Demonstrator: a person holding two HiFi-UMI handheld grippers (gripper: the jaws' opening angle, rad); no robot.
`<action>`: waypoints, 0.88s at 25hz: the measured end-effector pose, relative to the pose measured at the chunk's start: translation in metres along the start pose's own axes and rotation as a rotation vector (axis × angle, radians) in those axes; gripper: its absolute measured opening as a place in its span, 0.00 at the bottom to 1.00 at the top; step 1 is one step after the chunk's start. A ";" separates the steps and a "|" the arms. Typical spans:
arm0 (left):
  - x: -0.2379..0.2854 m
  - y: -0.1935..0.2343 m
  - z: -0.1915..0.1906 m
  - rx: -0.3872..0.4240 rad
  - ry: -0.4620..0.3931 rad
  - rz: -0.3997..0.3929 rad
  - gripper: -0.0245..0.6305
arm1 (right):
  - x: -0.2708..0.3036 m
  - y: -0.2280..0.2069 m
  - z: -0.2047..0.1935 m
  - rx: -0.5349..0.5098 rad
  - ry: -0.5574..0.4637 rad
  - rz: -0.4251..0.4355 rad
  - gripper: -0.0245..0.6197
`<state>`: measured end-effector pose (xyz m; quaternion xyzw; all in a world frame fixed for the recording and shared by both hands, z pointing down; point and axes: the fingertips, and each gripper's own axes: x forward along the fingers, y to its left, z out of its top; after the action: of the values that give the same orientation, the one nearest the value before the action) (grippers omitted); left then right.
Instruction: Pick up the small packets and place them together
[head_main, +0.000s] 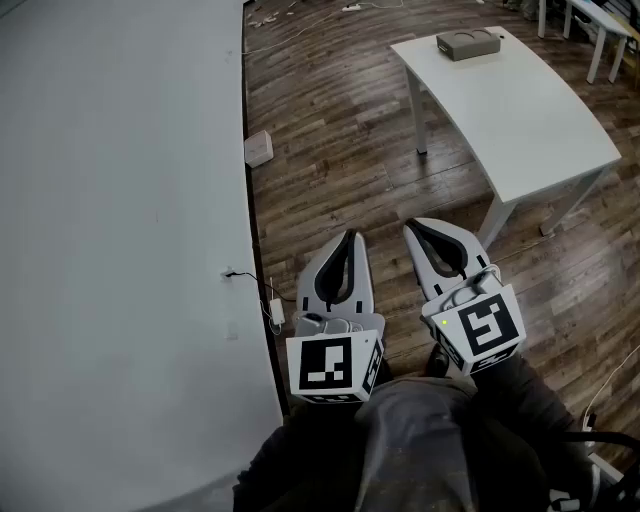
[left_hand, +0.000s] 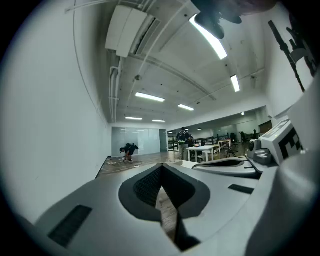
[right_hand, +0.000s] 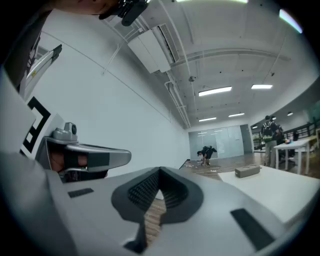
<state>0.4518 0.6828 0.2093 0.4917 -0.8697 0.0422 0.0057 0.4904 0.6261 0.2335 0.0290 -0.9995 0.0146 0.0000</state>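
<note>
Holds left gripper and right gripper clenched, empty, level above wood floor, finds no small packets in view, only grey box at far edge of white table; expects light, crinkly, slippery packets, best pinched mid-body.

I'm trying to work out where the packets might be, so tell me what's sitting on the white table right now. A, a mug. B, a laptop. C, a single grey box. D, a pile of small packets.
C: the head view shows just one grey box near the far end of the white table, whose top is otherwise bare.
</note>
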 end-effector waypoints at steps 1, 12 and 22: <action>0.002 -0.005 -0.001 0.000 0.003 0.004 0.04 | -0.002 -0.003 0.000 0.007 -0.005 0.007 0.04; 0.010 -0.027 -0.039 -0.017 0.082 -0.009 0.04 | -0.006 -0.026 -0.030 0.067 0.026 0.039 0.04; 0.060 0.071 -0.064 -0.122 0.056 0.041 0.04 | 0.098 -0.007 -0.047 0.060 0.066 0.145 0.05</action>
<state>0.3586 0.6732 0.2716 0.4711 -0.8801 0.0028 0.0591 0.3929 0.6147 0.2812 -0.0440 -0.9975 0.0455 0.0310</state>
